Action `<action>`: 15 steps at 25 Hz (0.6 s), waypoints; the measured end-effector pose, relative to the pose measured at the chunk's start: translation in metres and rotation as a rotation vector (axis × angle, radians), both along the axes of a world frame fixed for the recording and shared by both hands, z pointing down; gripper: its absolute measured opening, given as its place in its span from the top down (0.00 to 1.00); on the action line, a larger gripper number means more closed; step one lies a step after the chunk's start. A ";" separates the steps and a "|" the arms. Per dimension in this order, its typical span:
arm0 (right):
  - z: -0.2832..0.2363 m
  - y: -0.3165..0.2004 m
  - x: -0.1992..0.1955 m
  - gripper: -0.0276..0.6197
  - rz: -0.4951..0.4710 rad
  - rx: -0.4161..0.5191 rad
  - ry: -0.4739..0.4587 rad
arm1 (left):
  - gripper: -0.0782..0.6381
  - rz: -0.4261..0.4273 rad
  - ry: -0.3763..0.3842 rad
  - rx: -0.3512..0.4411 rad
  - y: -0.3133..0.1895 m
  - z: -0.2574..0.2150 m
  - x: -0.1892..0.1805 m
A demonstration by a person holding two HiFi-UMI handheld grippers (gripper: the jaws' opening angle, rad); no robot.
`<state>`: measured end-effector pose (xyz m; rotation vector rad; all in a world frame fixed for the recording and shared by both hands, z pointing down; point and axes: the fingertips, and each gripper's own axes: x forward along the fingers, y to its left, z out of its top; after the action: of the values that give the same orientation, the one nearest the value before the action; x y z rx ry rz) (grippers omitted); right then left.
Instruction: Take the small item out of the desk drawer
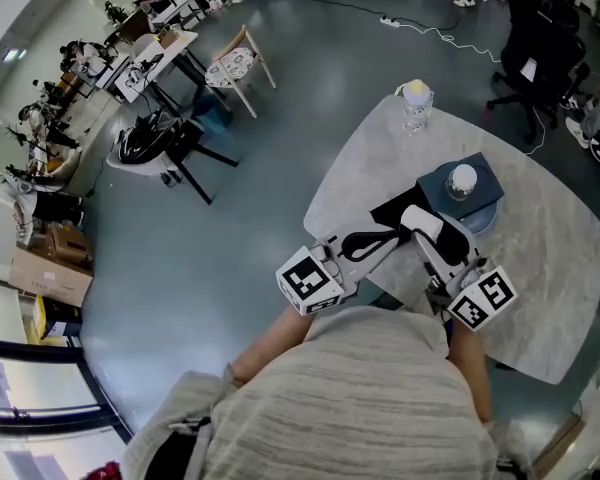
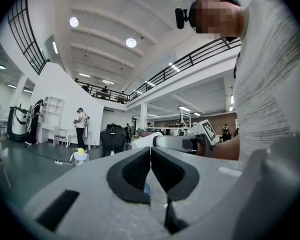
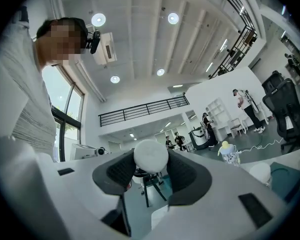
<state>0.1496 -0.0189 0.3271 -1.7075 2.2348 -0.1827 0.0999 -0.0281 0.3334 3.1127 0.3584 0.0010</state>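
Observation:
A small white ball (image 3: 151, 155) sits between the pads of my right gripper (image 3: 151, 159), which is shut on it and held level above the table. In the head view this gripper (image 1: 423, 220) reaches up-left from its marker cube (image 1: 483, 298). My left gripper (image 2: 151, 159) has its dark pads pressed together with nothing between them; in the head view it (image 1: 385, 240) points right, close beside the right gripper. The blue drawer box (image 1: 480, 190) stands on the round marble table (image 1: 550, 268), with a second white ball (image 1: 463, 178) on top of it.
A clear bottle with a yellow cap (image 1: 416, 103) stands at the table's far edge. A dark piece (image 1: 392, 211) lies beside the blue box. A wooden chair (image 1: 235, 66), black office chairs (image 1: 535, 58) and a cable on the floor surround the table. People stand far off.

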 end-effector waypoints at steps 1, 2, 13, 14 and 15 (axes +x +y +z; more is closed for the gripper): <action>0.000 0.003 0.001 0.66 0.005 0.003 0.002 | 0.87 -0.001 -0.001 0.003 0.002 0.001 0.000; 0.000 0.006 0.002 0.66 0.008 0.005 0.002 | 0.87 -0.001 -0.001 0.005 0.004 0.001 0.000; -0.001 0.013 -0.004 0.66 -0.010 0.002 0.054 | 0.87 -0.015 0.012 -0.039 0.006 0.002 0.000; -0.001 0.013 -0.004 0.66 -0.011 0.000 0.054 | 0.87 -0.015 0.011 -0.040 0.006 0.002 0.000; 0.000 0.013 -0.003 0.66 -0.012 -0.002 0.053 | 0.87 -0.014 0.010 -0.041 0.007 0.002 0.001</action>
<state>0.1465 -0.0060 0.3267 -1.7196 2.2833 -0.1443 0.1010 -0.0214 0.3356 3.0757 0.3328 -0.0211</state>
